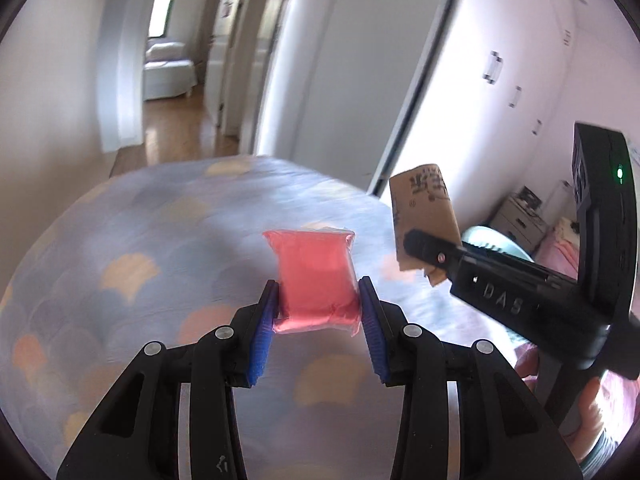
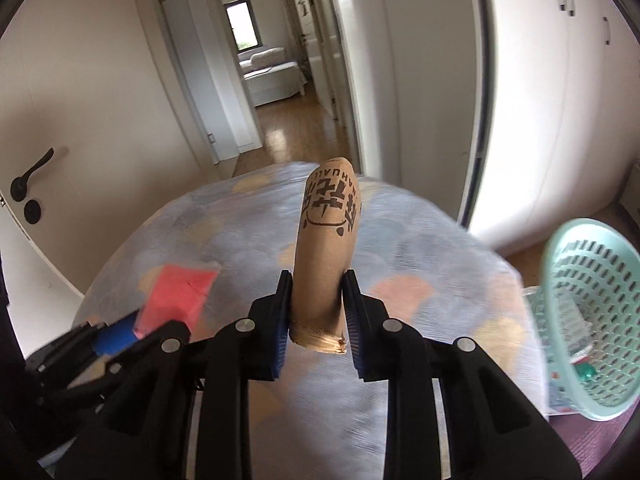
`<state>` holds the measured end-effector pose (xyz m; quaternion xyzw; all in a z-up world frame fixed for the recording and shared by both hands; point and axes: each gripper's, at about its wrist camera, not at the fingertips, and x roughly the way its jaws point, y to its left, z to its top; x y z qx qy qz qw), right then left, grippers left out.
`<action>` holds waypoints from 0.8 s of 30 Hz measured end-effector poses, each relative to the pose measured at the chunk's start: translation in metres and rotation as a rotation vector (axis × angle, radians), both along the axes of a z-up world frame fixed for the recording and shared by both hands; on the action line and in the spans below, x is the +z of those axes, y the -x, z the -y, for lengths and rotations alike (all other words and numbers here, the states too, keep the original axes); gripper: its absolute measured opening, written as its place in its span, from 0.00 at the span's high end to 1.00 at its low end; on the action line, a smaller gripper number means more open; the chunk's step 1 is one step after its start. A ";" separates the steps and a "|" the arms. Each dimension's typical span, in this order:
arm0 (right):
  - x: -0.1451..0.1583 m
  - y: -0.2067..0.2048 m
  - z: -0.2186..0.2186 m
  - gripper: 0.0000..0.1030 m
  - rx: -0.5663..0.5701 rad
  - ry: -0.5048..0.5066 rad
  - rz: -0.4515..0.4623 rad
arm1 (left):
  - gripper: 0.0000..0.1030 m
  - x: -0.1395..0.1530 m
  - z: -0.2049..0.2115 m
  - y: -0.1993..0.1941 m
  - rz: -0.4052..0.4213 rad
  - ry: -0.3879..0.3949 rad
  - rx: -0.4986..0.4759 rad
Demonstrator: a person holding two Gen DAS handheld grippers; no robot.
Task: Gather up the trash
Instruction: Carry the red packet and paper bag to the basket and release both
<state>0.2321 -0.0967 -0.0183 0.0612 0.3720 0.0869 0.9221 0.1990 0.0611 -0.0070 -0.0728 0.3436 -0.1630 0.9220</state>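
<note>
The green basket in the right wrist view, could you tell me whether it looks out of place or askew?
Yes. The green basket lies tipped on its side at the bed's right edge, its opening facing the camera, with some trash visible inside. Nothing appears spilled.

Both wrist views look forward and down along their tool fingers, close over the bed [image 1: 160,240] [image 2: 420,248], sharing it and the hallway [image 1: 168,120] [image 2: 288,128] beyond.

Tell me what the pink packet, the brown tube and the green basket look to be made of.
Pink packet: probably glossy plastic film, creased and shiny.
Brown tube: likely matte kraft paper or cardboard, printed in black, ragged at its end.
Green basket: seemingly moulded plastic, perforated walls.
</note>
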 end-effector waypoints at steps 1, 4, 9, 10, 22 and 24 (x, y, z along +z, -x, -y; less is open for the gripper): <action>0.004 0.007 0.012 0.78 -0.029 0.039 0.022 | 0.63 0.005 0.013 0.002 0.012 -0.006 -0.022; 0.015 0.021 0.046 0.78 -0.099 0.075 0.061 | 0.63 0.017 0.045 0.006 0.040 -0.004 -0.077; 0.027 0.038 0.119 0.78 -0.255 0.070 0.079 | 0.63 0.034 0.103 0.005 0.075 -0.011 -0.180; 0.029 0.039 0.131 0.78 -0.284 0.064 0.080 | 0.63 0.037 0.116 0.004 0.082 -0.018 -0.201; -0.017 0.030 0.261 0.72 -0.498 -0.041 -0.131 | 0.63 0.030 0.255 -0.019 0.024 -0.020 -0.407; -0.030 0.030 0.277 0.67 -0.516 -0.081 -0.161 | 0.63 0.023 0.274 -0.027 -0.006 -0.019 -0.434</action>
